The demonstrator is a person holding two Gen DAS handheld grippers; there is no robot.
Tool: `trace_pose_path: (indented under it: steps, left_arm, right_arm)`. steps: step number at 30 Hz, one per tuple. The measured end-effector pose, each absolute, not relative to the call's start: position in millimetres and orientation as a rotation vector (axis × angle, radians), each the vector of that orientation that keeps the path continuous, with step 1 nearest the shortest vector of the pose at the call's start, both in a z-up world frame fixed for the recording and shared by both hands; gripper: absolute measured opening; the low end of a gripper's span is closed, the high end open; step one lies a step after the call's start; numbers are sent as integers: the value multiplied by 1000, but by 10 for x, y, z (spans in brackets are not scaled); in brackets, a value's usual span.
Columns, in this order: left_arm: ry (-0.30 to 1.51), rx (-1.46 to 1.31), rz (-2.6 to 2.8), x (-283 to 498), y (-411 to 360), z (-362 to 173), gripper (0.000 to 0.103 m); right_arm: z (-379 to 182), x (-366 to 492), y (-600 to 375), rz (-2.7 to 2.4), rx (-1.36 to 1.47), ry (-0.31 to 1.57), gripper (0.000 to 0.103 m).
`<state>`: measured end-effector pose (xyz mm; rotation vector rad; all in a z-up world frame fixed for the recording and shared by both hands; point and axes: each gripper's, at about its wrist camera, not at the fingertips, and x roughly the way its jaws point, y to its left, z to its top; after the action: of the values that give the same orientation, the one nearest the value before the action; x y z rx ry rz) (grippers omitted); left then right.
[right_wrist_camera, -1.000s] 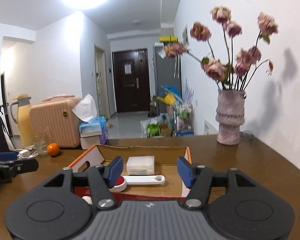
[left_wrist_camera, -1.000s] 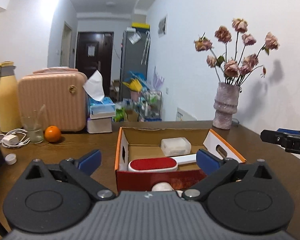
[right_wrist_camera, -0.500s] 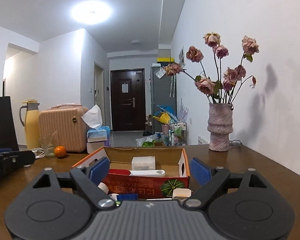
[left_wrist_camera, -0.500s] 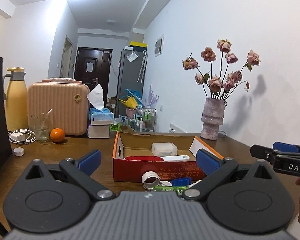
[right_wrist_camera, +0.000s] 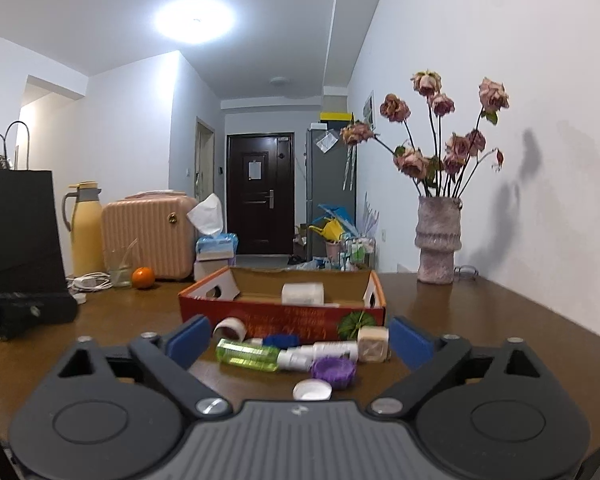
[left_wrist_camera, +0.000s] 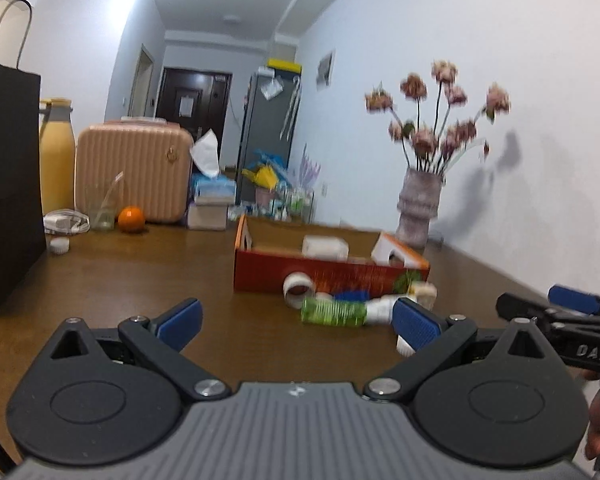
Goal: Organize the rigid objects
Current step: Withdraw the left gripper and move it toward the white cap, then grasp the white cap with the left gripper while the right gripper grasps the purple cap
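Note:
A red cardboard box stands open on the brown table, with a white container inside. In front of it lie a tape roll, a green bottle, a white bottle, a beige cube, a purple jar and a white cap. My right gripper hovers short of these items, its jaws opening with nothing gripped. My left gripper is open and empty, further left and back from the green bottle and the box. The right gripper shows at that view's right edge.
A vase of dried flowers stands at the back right near the wall. On the left are a black paper bag, a yellow flask, a pink case, a glass, an orange and a tissue box.
Both grippers have drawn back from the box, so the loose items in front of it have come into view. The right gripper's jaws have spread wider.

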<state>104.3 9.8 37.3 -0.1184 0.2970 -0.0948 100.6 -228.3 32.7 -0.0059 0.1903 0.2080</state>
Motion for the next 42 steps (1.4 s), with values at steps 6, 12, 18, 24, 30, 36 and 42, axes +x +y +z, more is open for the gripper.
trace_pose_path:
  steps: [6,12,18,24,30,36,42]
  left_arm:
    - [329,-111,-116,1057,18,309,103]
    - [382,-94,-157,1190,-154,179,103]
    - [495,-64,-186,1627,-519,-83,103]
    - [560,-39,-218,2153,-975,-259,103]
    - [572,1,-273,2571,-1432,-319,84]
    - [632,-6,-252,2873,-1577,-437,67]
    - [631,1,-223,2899,-1461,-440,41]
  right_arm:
    - [197,842,-2331,198,-5,221,98]
    - [130,835,-2447,177,-3,237,98]
    - [-26,1109,-2724,118,8,306,98]
    - [-220,1501,-3122,57,60,384,98]
    - [-289,1861,-3375,45,59,407,98]
    - [-304,2148,-3515,57,49,406,98]
    - [-327,2358,-3457,100,55,417,98]
